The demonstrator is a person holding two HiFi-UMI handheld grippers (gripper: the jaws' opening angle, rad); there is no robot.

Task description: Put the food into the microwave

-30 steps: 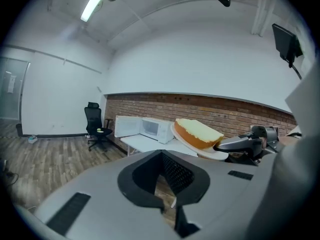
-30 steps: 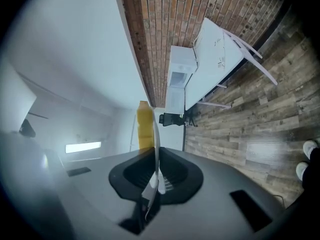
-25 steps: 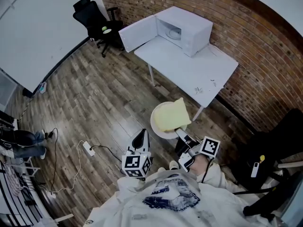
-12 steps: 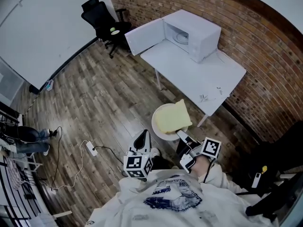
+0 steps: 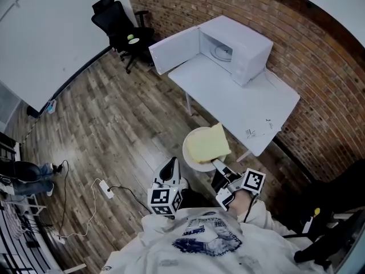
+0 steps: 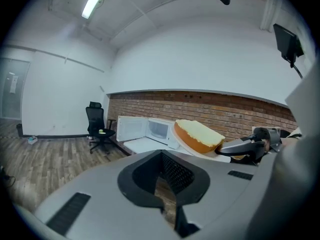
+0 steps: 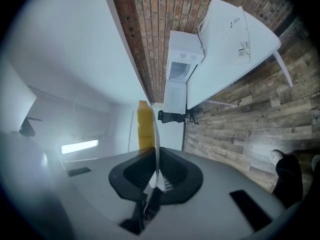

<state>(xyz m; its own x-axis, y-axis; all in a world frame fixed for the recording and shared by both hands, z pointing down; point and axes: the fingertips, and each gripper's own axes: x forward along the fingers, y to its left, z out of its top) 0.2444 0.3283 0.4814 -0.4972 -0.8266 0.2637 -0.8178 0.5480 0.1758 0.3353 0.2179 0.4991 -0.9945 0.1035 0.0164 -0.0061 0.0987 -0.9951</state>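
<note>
Your right claw [image 5: 215, 163] is clamped on the rim of the white plate [image 5: 188, 144]. The plate carries the yellow slice of food [image 5: 208, 143] just beside the near corner of the counter [image 5: 239, 99], well apart from the open microwave [image 5: 242, 39] at the counter's far end. Your left claw [image 5: 169, 165], also off the counter, has its jaws together on nothing. Compared with one second before, the grip is the same, but the counter's corner lies closer to the plate.
</note>
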